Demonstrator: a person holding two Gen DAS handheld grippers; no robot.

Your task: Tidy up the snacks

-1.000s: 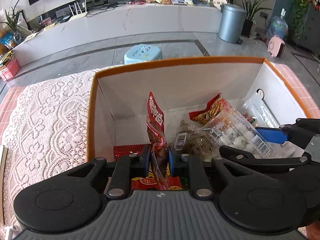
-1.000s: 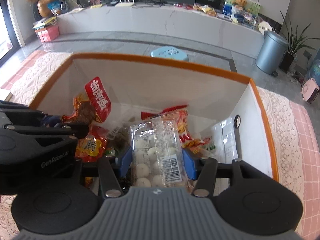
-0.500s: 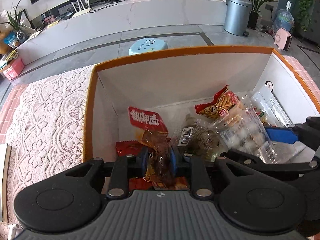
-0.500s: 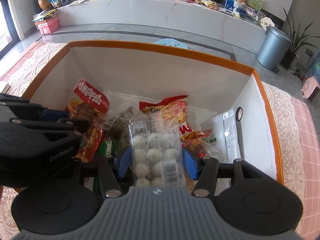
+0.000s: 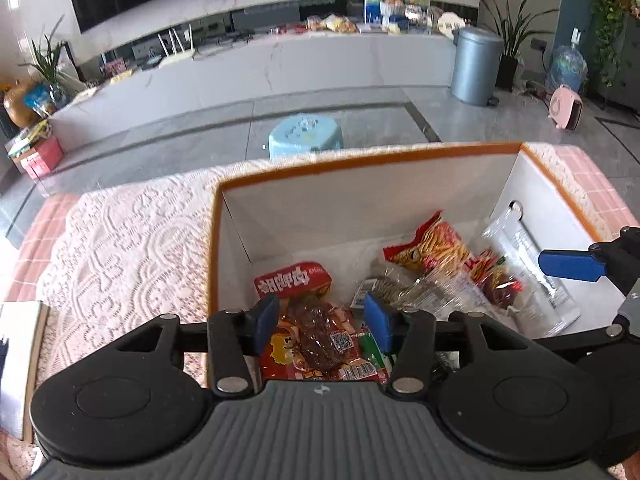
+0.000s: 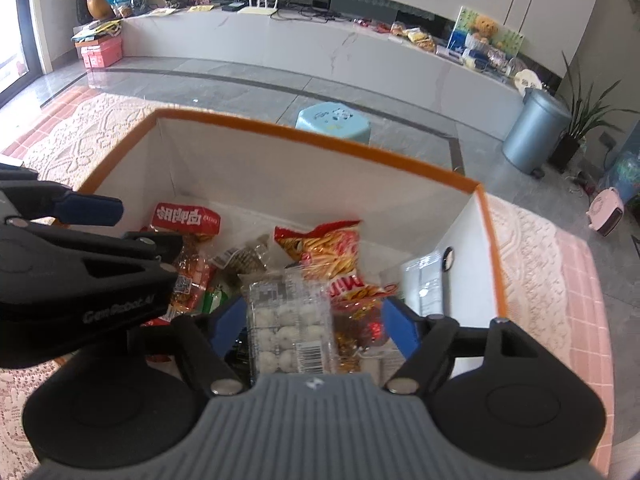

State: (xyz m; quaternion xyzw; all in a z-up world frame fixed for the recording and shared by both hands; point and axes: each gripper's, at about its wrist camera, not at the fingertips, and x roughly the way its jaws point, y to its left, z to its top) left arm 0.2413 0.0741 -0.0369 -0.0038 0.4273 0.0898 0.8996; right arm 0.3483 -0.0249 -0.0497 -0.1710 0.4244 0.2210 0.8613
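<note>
Both your left gripper point(image 5: 322, 322) and right gripper point(image 6: 314, 326) stand apart, empty, over the meat snack pack point(image 5: 324, 340) and clear tray of white balls point(image 6: 290, 332) lying in the orange-rimmed box point(image 5: 360, 160), so lift straight up, clear of the walls.

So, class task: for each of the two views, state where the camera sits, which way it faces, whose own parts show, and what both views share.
Left wrist: on the left gripper, facing forward and down into the box; its open fingers show, plus the right gripper.
Right wrist: on the right gripper, facing likewise over the egg pack; open fingers show, left gripper beside.
Shared: box, red packet, stool.
</note>
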